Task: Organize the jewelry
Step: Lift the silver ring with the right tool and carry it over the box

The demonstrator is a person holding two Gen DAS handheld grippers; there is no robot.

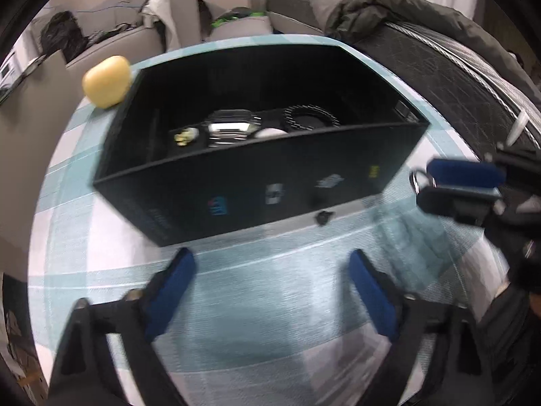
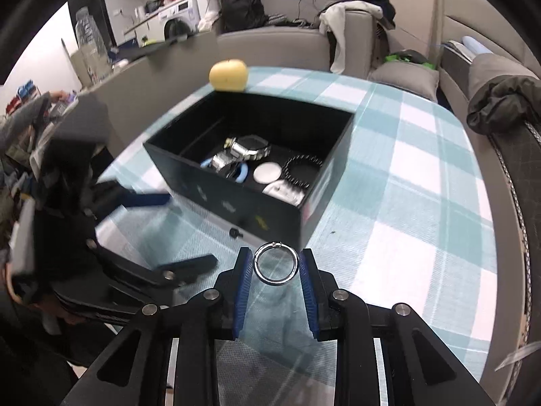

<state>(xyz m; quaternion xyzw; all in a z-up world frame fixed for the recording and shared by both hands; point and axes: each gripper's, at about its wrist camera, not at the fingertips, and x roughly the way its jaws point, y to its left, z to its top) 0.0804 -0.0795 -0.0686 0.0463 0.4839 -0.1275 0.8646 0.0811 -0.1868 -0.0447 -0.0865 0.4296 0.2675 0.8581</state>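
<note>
The teal-and-white checked tablecloth (image 2: 405,182) carries an open black rectangular storage box (image 2: 236,199), which fills the twelve o'clock half of the right wrist view. Inside it lie a silver metal wristwatch (image 2: 252,147), a black beaded bracelet (image 2: 302,171) and a white round disc (image 2: 267,172). A yellow rounded object (image 2: 229,75) sits beyond the box's far rim at eleven o'clock.

Step in hand, by judgement: one piece is gripped and awaits placement in the box. The next move calls for carrying it over the near wall toward twelve o'clock, then releasing above a bare patch of floor.

The right gripper (image 2: 275,267) stands narrowly parted, its blue pads pressed on either side of a silver metal ring (image 2: 276,282), held clear of the cloth. The left gripper (image 1: 272,296) stands wide apart, holding nothing, over the cloth at the box's six o'clock side.
</note>
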